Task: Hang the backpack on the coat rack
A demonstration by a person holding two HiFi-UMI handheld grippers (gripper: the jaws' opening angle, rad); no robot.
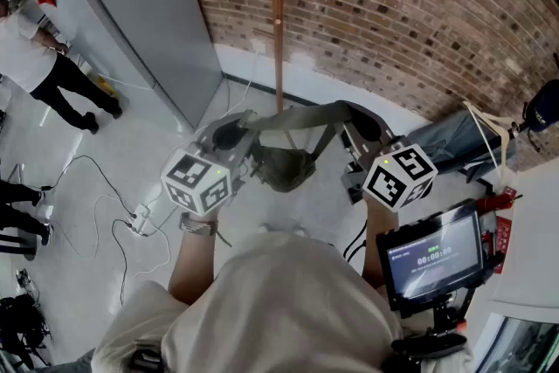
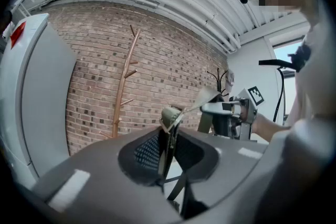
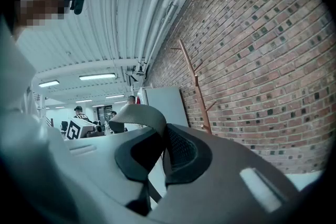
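Observation:
An olive backpack [image 1: 284, 166] hangs in the air between my two grippers by its strap [image 1: 293, 118]. My left gripper [image 1: 234, 138] is shut on the strap's left end, which shows as folded webbing [image 2: 170, 115] pinched between the jaws. My right gripper [image 1: 356, 138] is shut on the right end, where the strap [image 3: 137, 114] loops out of the jaws. The wooden coat rack [image 1: 278, 13] stands against the brick wall just beyond the bag, its pegs [image 2: 129, 63] higher than the strap. The same rack [image 3: 193, 84] rises at the right in the right gripper view.
A tall grey cabinet [image 1: 140, 13] stands left of the rack. A person [image 1: 44, 65] is at the far left, and cables with a power strip [image 1: 138, 221] lie on the floor. A small monitor [image 1: 434, 256] on a rig and a folded grey frame [image 1: 454, 144] are at right.

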